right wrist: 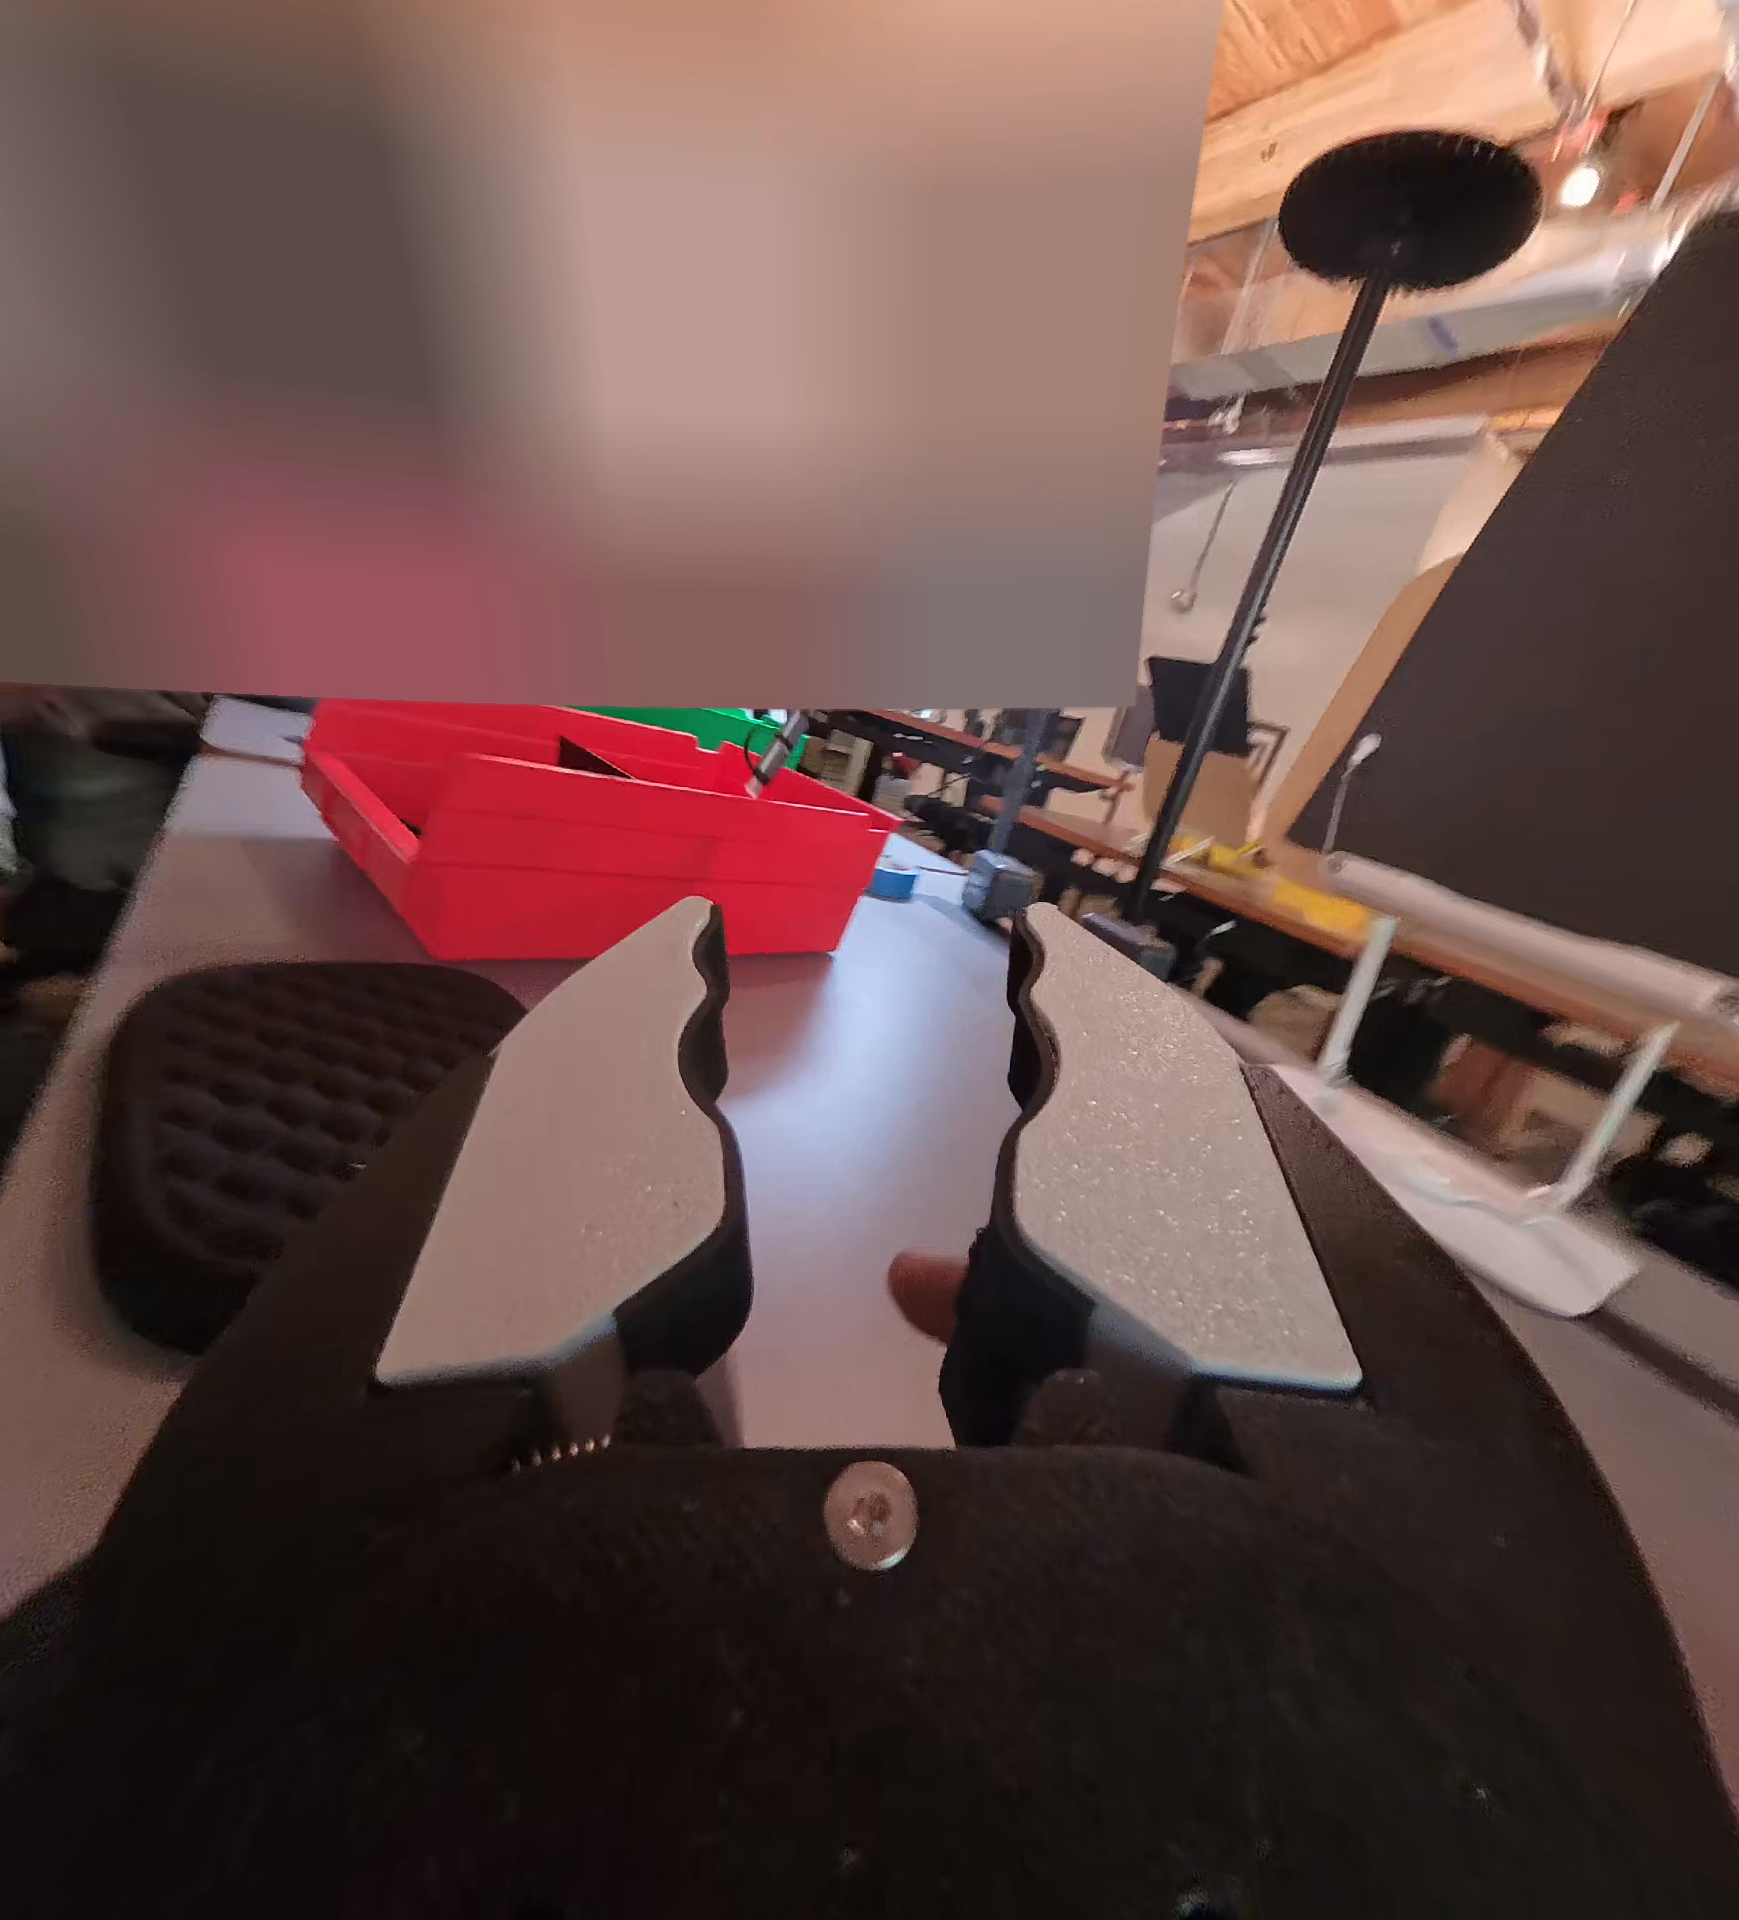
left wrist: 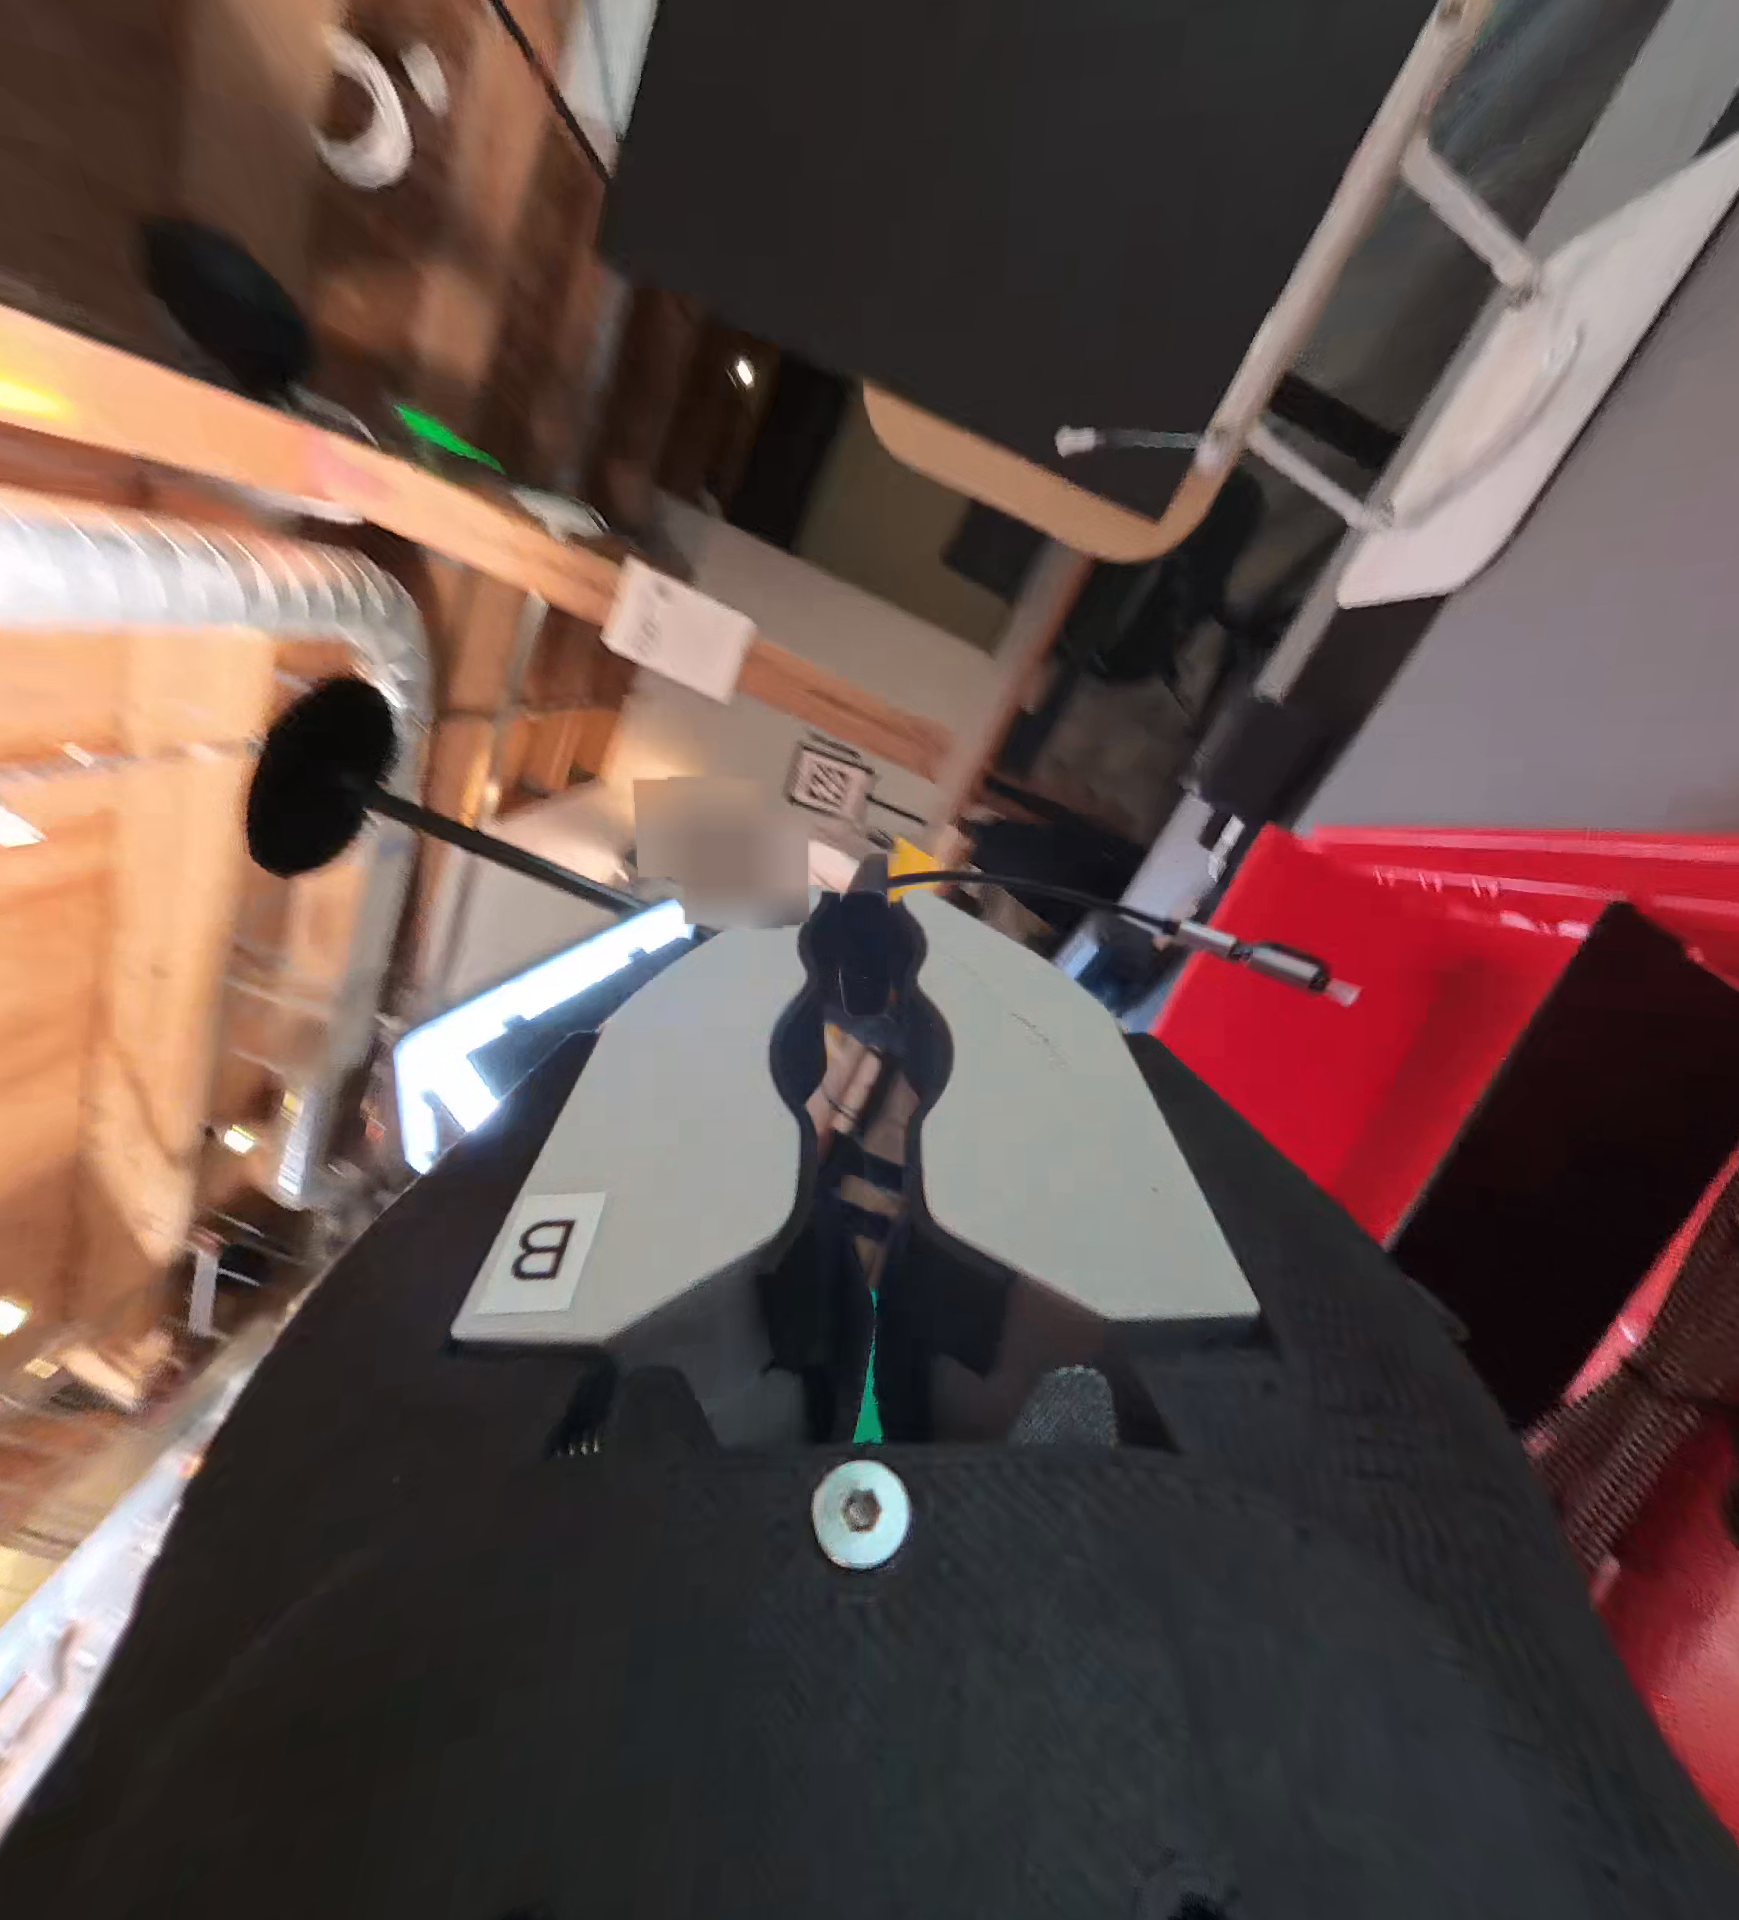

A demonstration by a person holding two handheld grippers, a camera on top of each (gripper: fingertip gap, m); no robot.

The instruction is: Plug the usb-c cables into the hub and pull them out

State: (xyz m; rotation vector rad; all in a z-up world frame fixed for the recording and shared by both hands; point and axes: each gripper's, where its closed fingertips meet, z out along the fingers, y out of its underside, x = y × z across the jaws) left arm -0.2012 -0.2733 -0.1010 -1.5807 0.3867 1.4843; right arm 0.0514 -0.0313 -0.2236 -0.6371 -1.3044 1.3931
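Note:
In the left wrist view my left gripper (left wrist: 860, 935) is shut on a small dark piece at its tips, the end of a thin black cable (left wrist: 1031, 894). The cable runs right through the air to a grey metal plug (left wrist: 1280, 961) that hangs free over the red bin (left wrist: 1467, 935). This view is tilted and blurred, and I cannot tell whether the held piece is a hub or a plug. My right gripper (right wrist: 865, 935) is open and empty, low over the grey table (right wrist: 844, 1091). A grey plug (right wrist: 777, 753) shows above the far rim of the red bin (right wrist: 584, 852).
A black padded rest (right wrist: 262, 1122) lies on the table left of the right gripper. A black pole with a round disc (right wrist: 1405, 208) stands behind it. A dark panel (right wrist: 1623, 623) and a white stand (right wrist: 1530, 1236) are at the right. A fingertip (right wrist: 922, 1288) shows under the right finger. About 40 cm separates my left fingertips from my right.

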